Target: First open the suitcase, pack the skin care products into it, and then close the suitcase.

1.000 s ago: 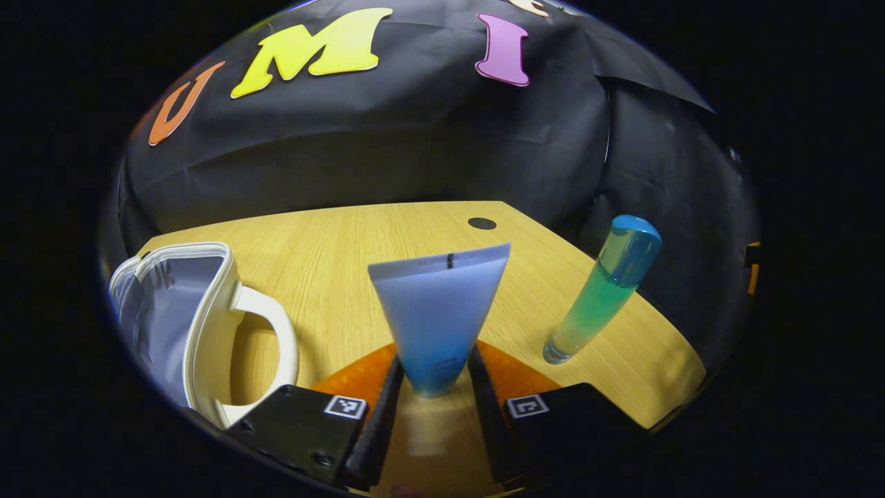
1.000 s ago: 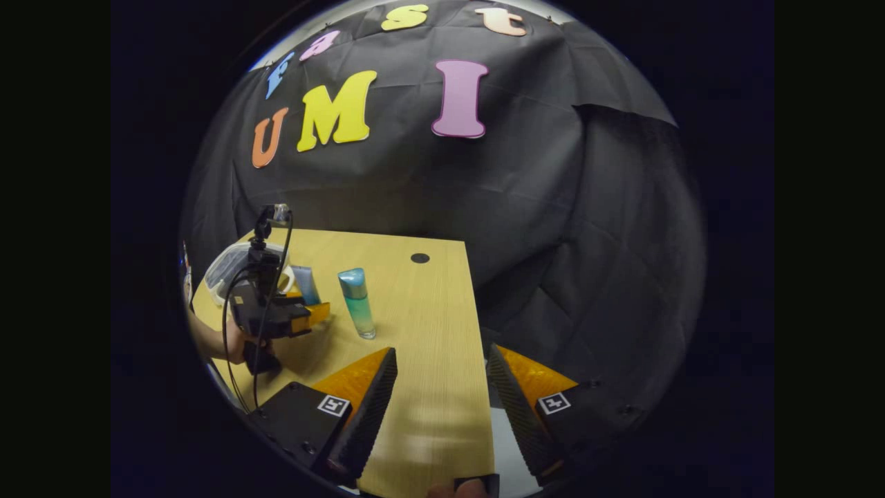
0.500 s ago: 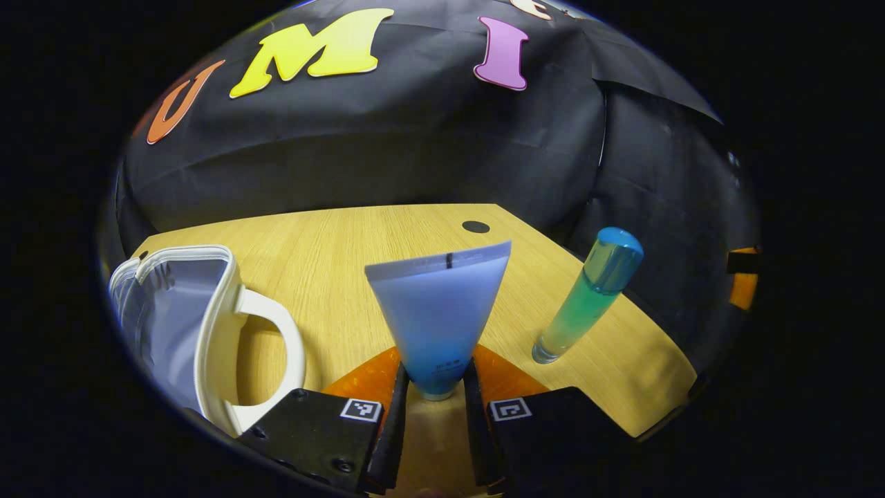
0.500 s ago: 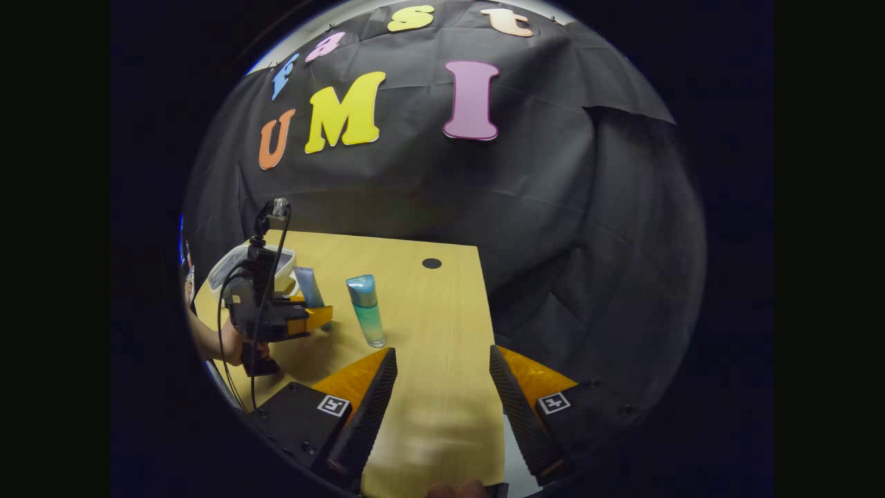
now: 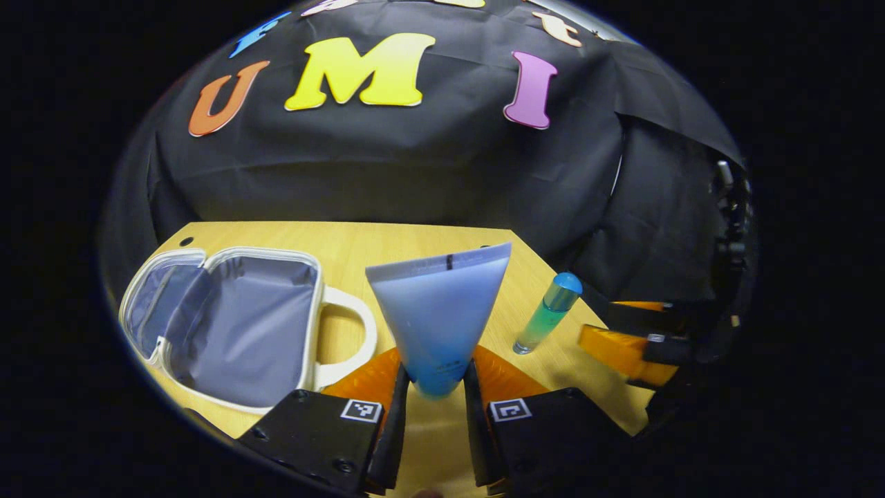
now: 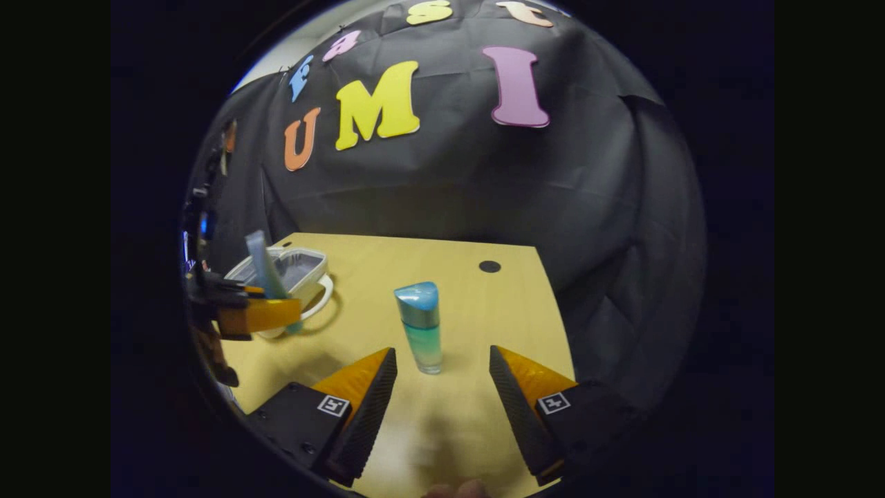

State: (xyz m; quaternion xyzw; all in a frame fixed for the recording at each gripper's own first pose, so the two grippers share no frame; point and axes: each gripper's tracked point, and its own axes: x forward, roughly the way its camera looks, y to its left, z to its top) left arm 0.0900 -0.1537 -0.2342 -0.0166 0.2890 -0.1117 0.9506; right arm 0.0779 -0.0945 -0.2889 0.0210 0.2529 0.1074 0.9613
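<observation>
Suitcase (image 5: pixel 235 325) open, bottle (image 6: pixel 422 325) upright before right claw (image 6: pixel 442 387).

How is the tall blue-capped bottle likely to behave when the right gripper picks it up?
The bottle stands tall on a narrow base, so a nudge may tip it. Round, it could roll once down. Its smooth clear wall looks slippery, and the liquid inside probably adds weight.

We see a light wood-grain worktop (image 5: pixel 346 238), a small round dark hole (image 6: pixel 489 266) near its far edge, and creased black cloth (image 6: pixel 442 180) hanging as the wall behind it.
</observation>
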